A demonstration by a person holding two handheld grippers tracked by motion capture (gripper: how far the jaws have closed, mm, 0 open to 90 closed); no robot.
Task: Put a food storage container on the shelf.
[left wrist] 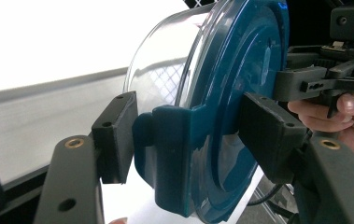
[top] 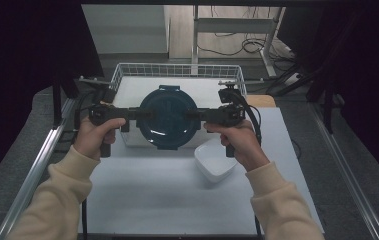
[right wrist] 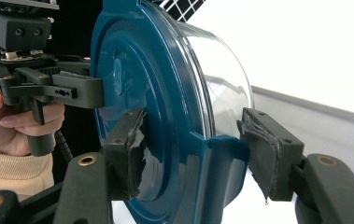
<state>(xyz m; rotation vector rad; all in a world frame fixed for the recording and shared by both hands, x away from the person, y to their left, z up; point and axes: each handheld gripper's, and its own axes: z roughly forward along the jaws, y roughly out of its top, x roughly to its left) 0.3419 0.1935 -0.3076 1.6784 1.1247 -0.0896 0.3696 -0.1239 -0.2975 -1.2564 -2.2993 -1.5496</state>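
A round clear container with a dark teal clip-on lid hangs in the air between both grippers, over the front edge of the white wire basket. Its lid faces the high camera. My left gripper is shut on the lid's left latch tab, and my right gripper is shut on the right one. In the left gripper view, the left gripper pinches the teal tab of the container. In the right gripper view, the right gripper, its pads worn, clamps the container at its rim.
A small white square bowl sits on the white table mat, just below my right hand. Metal rails run along both sides of the table. Cables and a desk frame lie on the floor behind the basket.
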